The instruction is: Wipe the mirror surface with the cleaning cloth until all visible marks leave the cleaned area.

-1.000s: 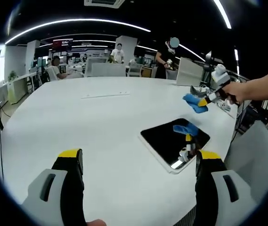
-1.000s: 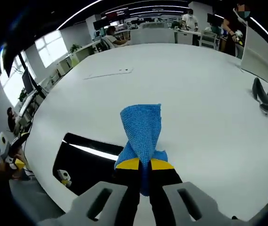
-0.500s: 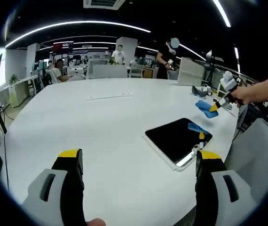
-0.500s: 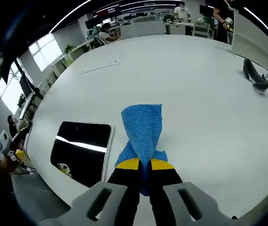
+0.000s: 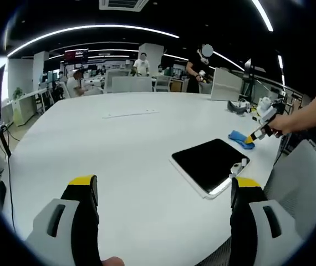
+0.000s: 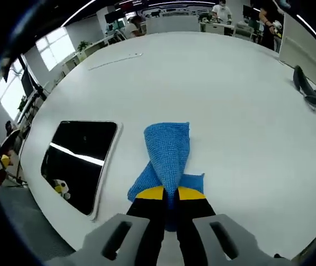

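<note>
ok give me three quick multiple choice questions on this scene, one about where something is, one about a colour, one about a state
1. Where does the cloth lie relative to the mirror?
A. spread over the glass
B. on the table beside it, off the glass
C. tucked under it

2. What colour is the cloth?
A. blue
B. red
C. white

3. How do the left hand-held gripper's jaws stand?
A. shut on the cloth
B. shut on the mirror's edge
C. apart, with nothing between them

Answers:
1. B, since the right gripper view shows bare white table between cloth and mirror frame.
2. A, as both views show it blue.
3. C, since its yellow-tipped jaws sit wide apart over the table, while the right hand-held gripper pinches the cloth.
</note>
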`<act>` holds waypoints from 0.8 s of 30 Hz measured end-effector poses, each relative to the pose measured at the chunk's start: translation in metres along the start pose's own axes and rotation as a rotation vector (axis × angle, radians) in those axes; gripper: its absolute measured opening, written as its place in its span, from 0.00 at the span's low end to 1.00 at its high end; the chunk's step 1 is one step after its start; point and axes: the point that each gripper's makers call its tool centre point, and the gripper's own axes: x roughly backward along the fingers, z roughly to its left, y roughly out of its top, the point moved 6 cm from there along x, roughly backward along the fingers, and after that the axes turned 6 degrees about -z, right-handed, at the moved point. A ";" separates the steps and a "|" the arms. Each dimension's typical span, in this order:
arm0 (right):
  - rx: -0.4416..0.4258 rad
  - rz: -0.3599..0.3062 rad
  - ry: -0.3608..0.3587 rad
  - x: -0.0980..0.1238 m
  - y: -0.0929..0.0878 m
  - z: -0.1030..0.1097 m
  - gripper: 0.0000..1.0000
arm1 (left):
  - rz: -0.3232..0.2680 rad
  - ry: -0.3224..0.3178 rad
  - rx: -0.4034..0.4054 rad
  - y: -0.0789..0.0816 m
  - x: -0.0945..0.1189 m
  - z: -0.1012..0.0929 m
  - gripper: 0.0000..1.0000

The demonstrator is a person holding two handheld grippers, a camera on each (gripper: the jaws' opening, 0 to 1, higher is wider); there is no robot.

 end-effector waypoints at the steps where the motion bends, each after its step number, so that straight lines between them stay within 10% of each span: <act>1: 0.009 0.001 0.000 0.000 0.000 0.001 0.01 | 0.000 0.000 0.002 -0.001 0.000 -0.001 0.99; 7: 0.081 0.003 0.008 -0.001 0.002 0.003 0.04 | -0.002 0.017 0.014 -0.004 0.003 -0.003 0.99; 11: 0.064 -0.008 0.046 0.005 0.005 0.006 0.38 | 0.009 0.023 0.027 -0.006 0.005 -0.003 0.99; 24: 0.263 -0.286 0.147 0.077 0.008 -0.020 0.87 | 0.003 -0.006 0.024 0.000 0.022 0.011 0.99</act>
